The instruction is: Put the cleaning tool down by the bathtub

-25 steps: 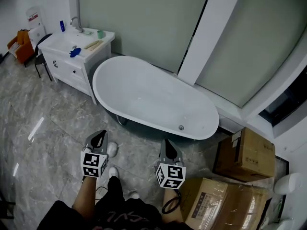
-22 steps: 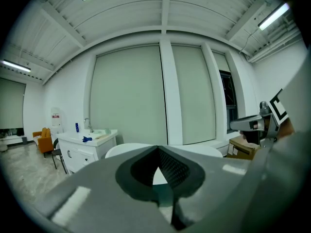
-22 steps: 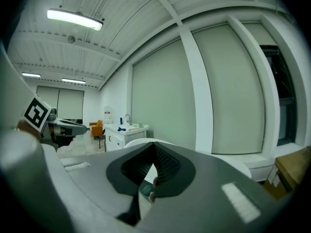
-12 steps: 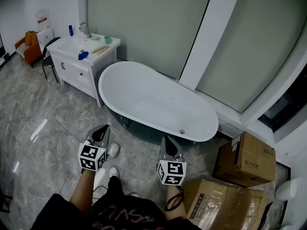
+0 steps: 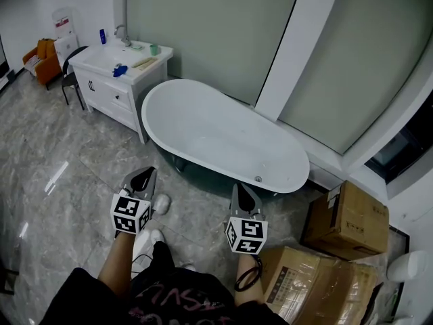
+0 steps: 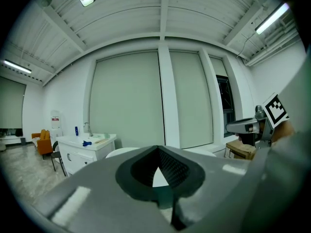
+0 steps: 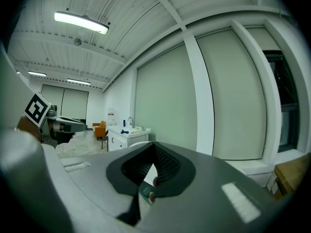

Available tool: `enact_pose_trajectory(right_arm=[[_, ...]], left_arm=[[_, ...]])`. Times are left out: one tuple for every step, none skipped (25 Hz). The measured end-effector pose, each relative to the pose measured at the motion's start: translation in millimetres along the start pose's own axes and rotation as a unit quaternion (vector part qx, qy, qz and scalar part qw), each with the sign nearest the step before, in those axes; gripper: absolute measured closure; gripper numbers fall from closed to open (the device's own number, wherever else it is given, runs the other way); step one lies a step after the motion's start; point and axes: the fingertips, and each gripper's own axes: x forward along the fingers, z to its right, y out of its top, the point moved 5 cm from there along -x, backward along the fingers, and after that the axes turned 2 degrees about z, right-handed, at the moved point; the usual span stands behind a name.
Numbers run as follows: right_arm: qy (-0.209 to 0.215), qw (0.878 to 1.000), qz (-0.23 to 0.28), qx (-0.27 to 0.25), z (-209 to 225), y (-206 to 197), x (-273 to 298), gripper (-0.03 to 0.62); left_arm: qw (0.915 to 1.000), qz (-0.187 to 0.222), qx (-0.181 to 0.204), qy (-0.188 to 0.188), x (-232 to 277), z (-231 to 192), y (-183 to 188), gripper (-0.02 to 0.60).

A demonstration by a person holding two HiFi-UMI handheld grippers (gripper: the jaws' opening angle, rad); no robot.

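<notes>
The white oval bathtub (image 5: 223,137) stands on the grey marble floor ahead of me. My left gripper (image 5: 142,179) hangs over the floor short of the tub's near side, jaws shut and empty. My right gripper (image 5: 245,198) is held level with it near the tub's drain end, also shut with nothing in it. In the left gripper view the left gripper (image 6: 158,152) points at the tub (image 6: 121,152) and the vanity. The right gripper (image 7: 153,147) looks the same way. I cannot make out a cleaning tool in either gripper.
A white vanity (image 5: 108,80) with a tap, a blue item (image 5: 120,70) and small bottles stands left of the tub. Cardboard boxes (image 5: 342,219) sit at the right. A small white object (image 5: 161,205) lies on the floor beside the left gripper. An orange seat (image 5: 42,56) is far left.
Both grippers have risen slightly in the view and come a little nearer the tub; the view itself has shifted. Their jaws stay shut.
</notes>
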Motion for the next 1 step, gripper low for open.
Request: enact_pose_trajectory(right_arm=[[-0.001, 1.0, 0.002, 0.0, -1.1, -0.2, 0.8, 0.577]], left_arm=[[1.0, 0.001, 0.002, -0.001, 0.9, 0.2, 0.2, 0.581]])
